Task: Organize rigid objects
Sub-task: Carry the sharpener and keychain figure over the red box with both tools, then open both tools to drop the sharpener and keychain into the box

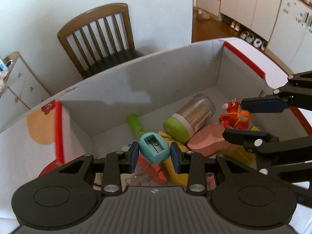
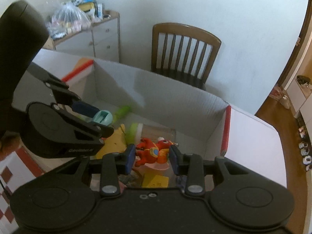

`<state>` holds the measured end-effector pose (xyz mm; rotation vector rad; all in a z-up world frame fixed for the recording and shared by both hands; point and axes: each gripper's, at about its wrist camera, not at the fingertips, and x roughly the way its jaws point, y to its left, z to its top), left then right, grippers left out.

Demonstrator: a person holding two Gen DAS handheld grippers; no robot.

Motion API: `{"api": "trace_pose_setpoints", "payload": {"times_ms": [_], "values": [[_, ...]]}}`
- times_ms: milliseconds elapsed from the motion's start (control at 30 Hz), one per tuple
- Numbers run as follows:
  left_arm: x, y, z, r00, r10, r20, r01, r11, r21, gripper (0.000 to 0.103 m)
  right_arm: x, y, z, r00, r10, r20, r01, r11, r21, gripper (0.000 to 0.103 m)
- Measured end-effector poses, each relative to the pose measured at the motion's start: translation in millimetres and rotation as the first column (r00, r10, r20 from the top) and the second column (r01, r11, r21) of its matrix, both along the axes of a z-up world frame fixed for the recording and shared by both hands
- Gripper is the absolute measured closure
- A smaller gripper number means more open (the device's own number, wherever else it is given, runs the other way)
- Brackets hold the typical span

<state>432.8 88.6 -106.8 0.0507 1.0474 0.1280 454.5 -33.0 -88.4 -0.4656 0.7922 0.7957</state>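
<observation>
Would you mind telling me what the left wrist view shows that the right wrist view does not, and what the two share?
Only the left wrist view shows the white cupboards with shoes lined up on the floor, and the green marker sharply. Only the right wrist view shows the drawer unit topped with a plastic bag of clutter. Both show the cardboard box, the wooden chair, the left tool around the teal pencil sharpener, the right tool around the red toy, and the green-capped jar.
</observation>
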Motion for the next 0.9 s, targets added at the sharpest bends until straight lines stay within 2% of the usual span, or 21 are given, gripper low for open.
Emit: {"api": "trace_pose_setpoints", "payload": {"times_ms": [167, 333, 500, 633, 900], "values": [[11.5, -1.1, -11.6, 0.998, -0.016, -0.063, 0.015, 1.0, -0.01, 0.069, -0.3, 3.6, -8.2, 0.999, 0.013, -0.034, -0.014, 0.999, -0.035, 0.067], [14.8, 1.0, -15.3, 0.996, -0.029, -0.09, 0.024, 0.998, -0.05, 0.069, -2.6, 4.4, -12.1, 0.999, -0.003, -0.052, 0.001, 0.998, -0.055, 0.066], [9.6, 3.1, -14.0, 0.998, 0.001, -0.07, -0.005, 0.998, -0.057, 0.066, -5.4, 1.0, -9.6, 0.999, -0.01, -0.043, 0.008, 0.999, -0.046, 0.058], [4.1, 5.5, -8.6, 0.998, 0.035, -0.056, -0.038, 0.998, -0.058, 0.052, -5.8, -6.7, -4.8, 0.999, -0.024, -0.043, 0.023, 0.999, -0.022, 0.054], [-13.7, 0.4, 12.2, 0.998, 0.055, 0.013, -0.054, 0.996, -0.066, 0.049, -15.6, -17.8, 10.8, 0.999, -0.032, -0.015, 0.032, 0.999, 0.006, 0.049]]}}
